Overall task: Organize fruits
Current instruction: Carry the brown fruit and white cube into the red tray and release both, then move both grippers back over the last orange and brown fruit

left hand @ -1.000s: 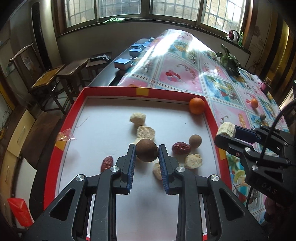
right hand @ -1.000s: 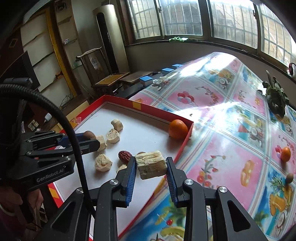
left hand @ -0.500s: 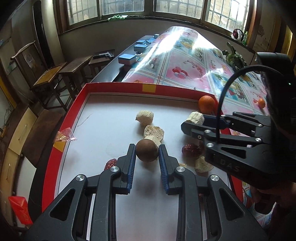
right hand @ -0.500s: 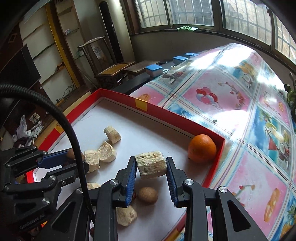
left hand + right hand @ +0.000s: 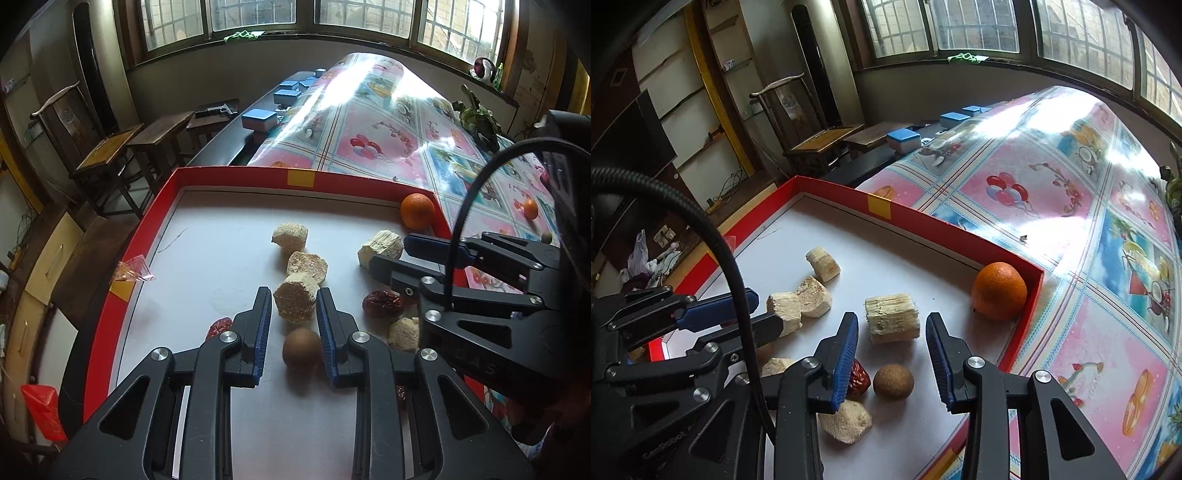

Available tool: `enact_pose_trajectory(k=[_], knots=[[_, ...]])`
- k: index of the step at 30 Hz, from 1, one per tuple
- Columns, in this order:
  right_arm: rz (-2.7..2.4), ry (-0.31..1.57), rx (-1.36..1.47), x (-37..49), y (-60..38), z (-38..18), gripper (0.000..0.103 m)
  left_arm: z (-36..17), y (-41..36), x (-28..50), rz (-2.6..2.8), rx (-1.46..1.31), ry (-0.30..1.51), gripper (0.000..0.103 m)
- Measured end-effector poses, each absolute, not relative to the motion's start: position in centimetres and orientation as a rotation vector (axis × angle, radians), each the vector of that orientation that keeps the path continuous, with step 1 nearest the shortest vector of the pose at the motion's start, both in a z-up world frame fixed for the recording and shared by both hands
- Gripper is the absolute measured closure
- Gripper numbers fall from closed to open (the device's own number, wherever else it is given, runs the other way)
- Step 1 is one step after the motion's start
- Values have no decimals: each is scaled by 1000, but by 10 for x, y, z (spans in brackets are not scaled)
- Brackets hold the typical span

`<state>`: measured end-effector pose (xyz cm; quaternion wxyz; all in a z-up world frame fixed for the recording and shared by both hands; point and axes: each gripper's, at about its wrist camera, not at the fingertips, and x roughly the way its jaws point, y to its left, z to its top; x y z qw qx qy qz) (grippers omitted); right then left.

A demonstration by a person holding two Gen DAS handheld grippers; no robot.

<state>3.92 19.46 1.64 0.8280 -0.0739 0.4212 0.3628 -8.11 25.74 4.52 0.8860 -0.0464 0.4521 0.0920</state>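
Both jaws spread: left hand-held gripper [image 5: 293, 310] straddles brown fruit [image 5: 301, 347], right hand-held gripper [image 5: 891, 332] straddles pale chunk [image 5: 892, 317].

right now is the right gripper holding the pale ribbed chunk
No, the right gripper is open, and the pale ribbed chunk sits on the white tray floor with a gap to each of the fingers.

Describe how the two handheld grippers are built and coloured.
Both the left gripper and right gripper are matte black skeletal linkages with triangular cut-outs, silver pivot screws and ribbed blue pads on the fingers. A black ribbed cable loops over the right one, whose body carries raised lettering.
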Motion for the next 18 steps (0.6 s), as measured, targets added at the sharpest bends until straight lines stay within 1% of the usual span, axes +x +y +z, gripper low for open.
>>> enact_pose_trajectory(k=[1,4,6,14,16,18], knots=[[770,889,-154,37,192,19,66,46,258,-81,190,-102,938,66],[753,871,-153,30,186,26,66,49,257,-83,218,-100,918,43],[727,854,-145,26,179,30,65,51,257,-84,220,-108,908,41],[677,824,-92,10,153,40,63,57,251,-84,232,-113,884,41],[664,819,-67,7,144,42,61,58,246,-84,229,-110,880,41],[646,812,-60,2,135,43,57,59,240,-83,215,-116,881,41]])
